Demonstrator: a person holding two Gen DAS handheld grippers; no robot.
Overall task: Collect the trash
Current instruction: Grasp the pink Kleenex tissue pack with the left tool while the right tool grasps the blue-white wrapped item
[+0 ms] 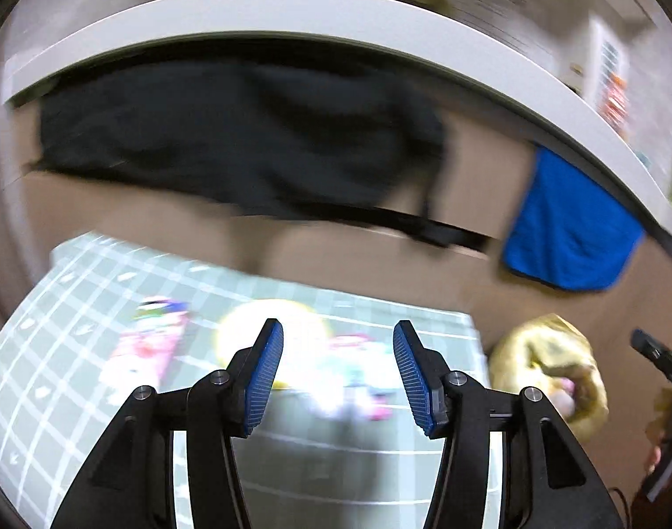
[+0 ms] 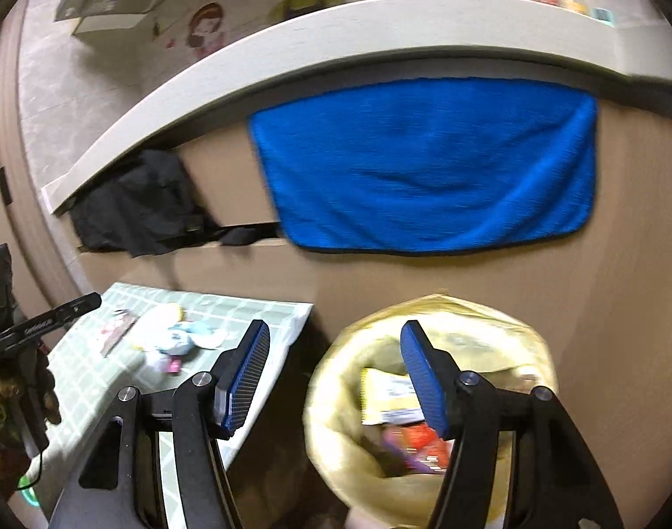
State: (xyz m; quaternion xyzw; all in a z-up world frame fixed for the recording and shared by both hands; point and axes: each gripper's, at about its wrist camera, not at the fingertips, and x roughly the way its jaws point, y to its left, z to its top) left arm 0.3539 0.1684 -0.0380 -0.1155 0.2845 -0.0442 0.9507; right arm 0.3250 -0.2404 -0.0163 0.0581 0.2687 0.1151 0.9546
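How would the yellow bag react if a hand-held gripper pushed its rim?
The yellow bag would probably give way rather than resist: its rim looks thin, crinkled and uneven. It likely weighs little, holding only a few flat wrappers. Whether a stiff bin supports it cannot be told, so it might sag or shift sideways.

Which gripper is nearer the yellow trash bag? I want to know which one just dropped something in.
Right. The right gripper hovers open at the yellow trash bag's mouth. The left gripper, also open, is over the checkered table, with the bag off to its right.
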